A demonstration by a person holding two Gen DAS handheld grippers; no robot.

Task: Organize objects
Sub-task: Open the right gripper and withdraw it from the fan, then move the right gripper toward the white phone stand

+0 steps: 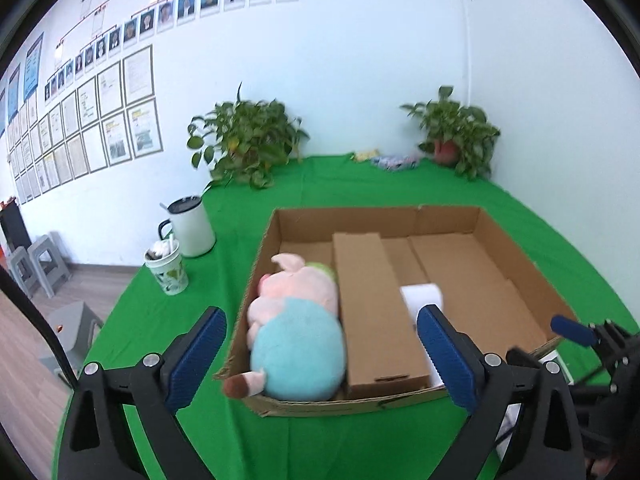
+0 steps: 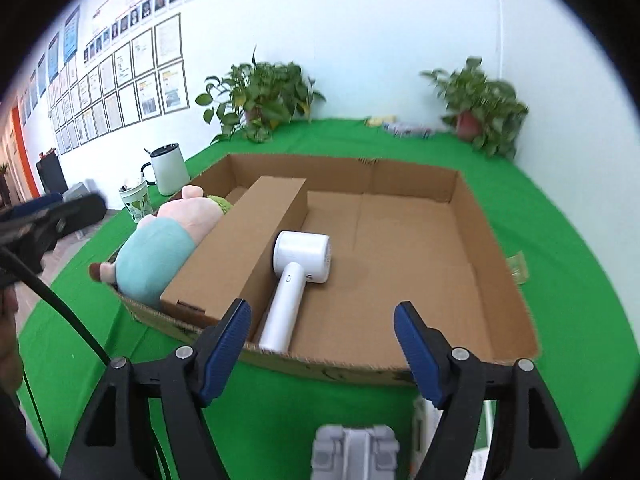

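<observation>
1. The box already holds three things: the plush at its left wall, the carton beside it, and the dryer next to the carton.
2. My left gripper and right gripper hang wide and empty.
3. Left, I judge: the grey item below my right gripper.

Two potted plants, two mugs
</observation>
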